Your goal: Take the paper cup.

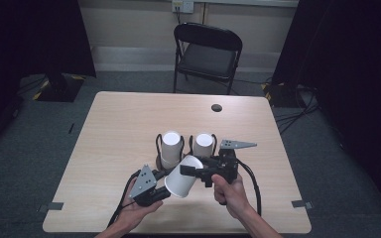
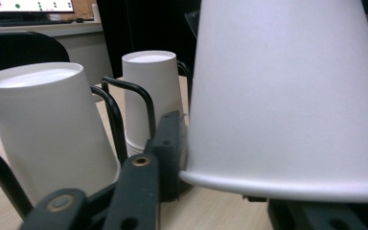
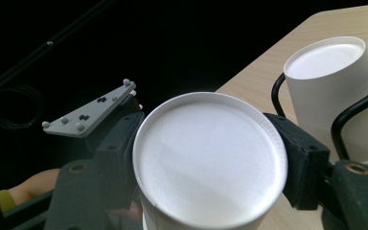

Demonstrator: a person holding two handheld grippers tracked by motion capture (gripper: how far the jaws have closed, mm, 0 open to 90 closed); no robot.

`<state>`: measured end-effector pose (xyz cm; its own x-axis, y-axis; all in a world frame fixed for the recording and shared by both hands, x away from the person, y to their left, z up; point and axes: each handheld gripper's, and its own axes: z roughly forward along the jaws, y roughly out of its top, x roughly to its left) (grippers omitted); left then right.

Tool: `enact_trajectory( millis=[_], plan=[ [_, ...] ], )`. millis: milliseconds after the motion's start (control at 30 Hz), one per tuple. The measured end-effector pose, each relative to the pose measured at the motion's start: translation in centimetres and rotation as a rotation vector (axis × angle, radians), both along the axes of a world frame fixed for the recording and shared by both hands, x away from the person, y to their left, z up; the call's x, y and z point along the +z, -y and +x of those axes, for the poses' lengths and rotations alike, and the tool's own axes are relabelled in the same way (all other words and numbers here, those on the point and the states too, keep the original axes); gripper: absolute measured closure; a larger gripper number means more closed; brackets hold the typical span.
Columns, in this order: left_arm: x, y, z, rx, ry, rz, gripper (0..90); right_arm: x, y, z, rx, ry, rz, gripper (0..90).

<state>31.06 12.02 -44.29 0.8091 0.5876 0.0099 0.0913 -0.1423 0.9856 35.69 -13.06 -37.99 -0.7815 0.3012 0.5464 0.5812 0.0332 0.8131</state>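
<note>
Right now the loose paper cup (image 1: pixel 182 182) hangs tilted above the near part of the worktop (image 1: pixel 119 124), just in front of the two upturned cup stacks (image 1: pixel 170 146) in their black wire holders (image 1: pixel 158 141). Your right tongs (image 1: pixel 188 166) are clenched on its closed end, one jaw on either side of the base. Your left tongs (image 1: pixel 164 187) sit at the open rim. One pad lies against the wall there and the other is tucked under the rim, so I cannot tell whether they truly grip.

The main risk is crushing. The wall is thin, and the mouth has nothing behind it, so a hard squeeze from your left tongs would likely fold the rim oval and crease it.

A second risk is the handover itself. If you release the right tongs before the left pair really has the cup, it will probably drop to the worktop and roll.

Watch the neighbours too. The nearest stack stands close beside your left jaws, and a sideways swing could catch its wire holder and topple those cups.
</note>
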Motion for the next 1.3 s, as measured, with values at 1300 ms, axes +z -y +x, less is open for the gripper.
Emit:
enact_trajectory(
  millis=[1300],
  plan=[
    [0.7, -0.9, 0.1, -0.124, -0.242, 0.030, 83.0, -0.7, 0.5, 0.3, -0.061, 0.109, -0.127, 21.4]
  ],
)
